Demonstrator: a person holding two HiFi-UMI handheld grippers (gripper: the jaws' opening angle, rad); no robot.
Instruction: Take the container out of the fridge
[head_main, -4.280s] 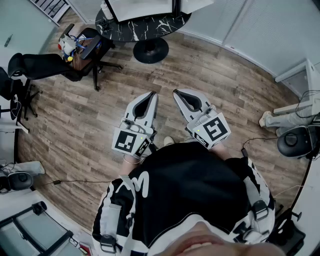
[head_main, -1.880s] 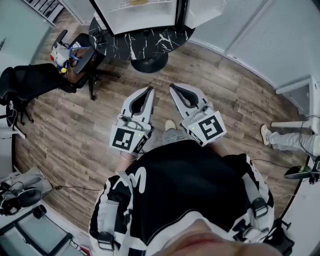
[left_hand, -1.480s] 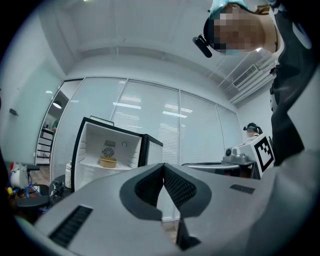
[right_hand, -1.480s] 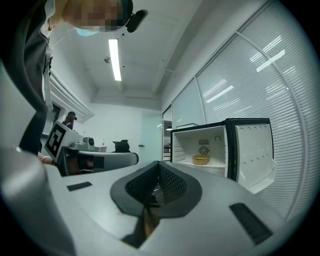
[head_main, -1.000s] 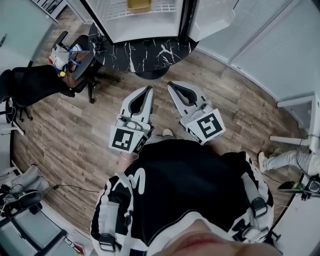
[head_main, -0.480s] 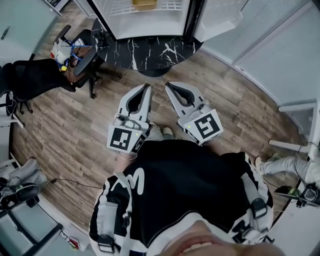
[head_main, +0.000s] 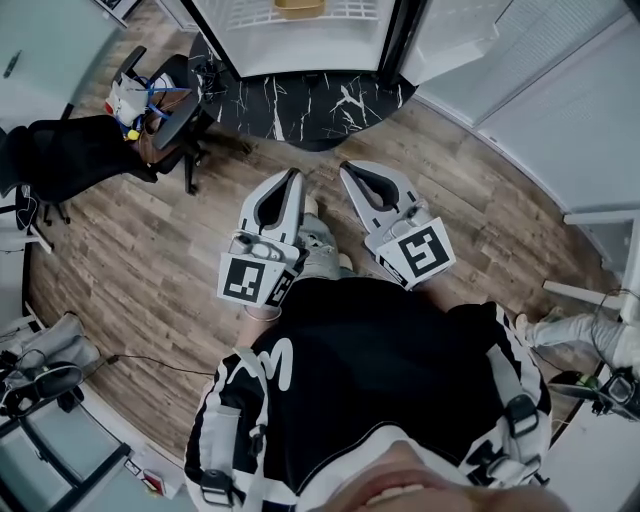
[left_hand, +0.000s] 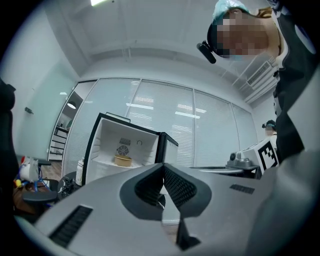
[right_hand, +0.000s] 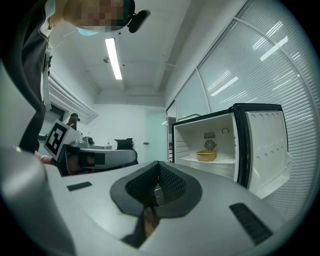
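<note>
While sitting inside the open fridge (head_main: 312, 58), on the white shelf toward its back edge, about midway between the side walls and just under a round vent: tan container (head_main: 300, 8), open-topped, contents impossible to tell. Door (right_hand: 265, 150) swung wide to the right, off the shelf's front edge. Fridge itself on a round black marble table (head_main: 300, 105), set back from the near edge.

Left gripper (head_main: 294, 178) and right gripper (head_main: 346, 170) closed tip to tip on nothing, held side by side over the wood floor (head_main: 150, 260), aimed toward the fridge and well apart from it. Between them and the shelf, only the table's near edge and floor. Off to the left, a black office chair (head_main: 70, 150) and a second chair (head_main: 155, 95) piled with cables and clutter, just beside the table's left edge.
</note>
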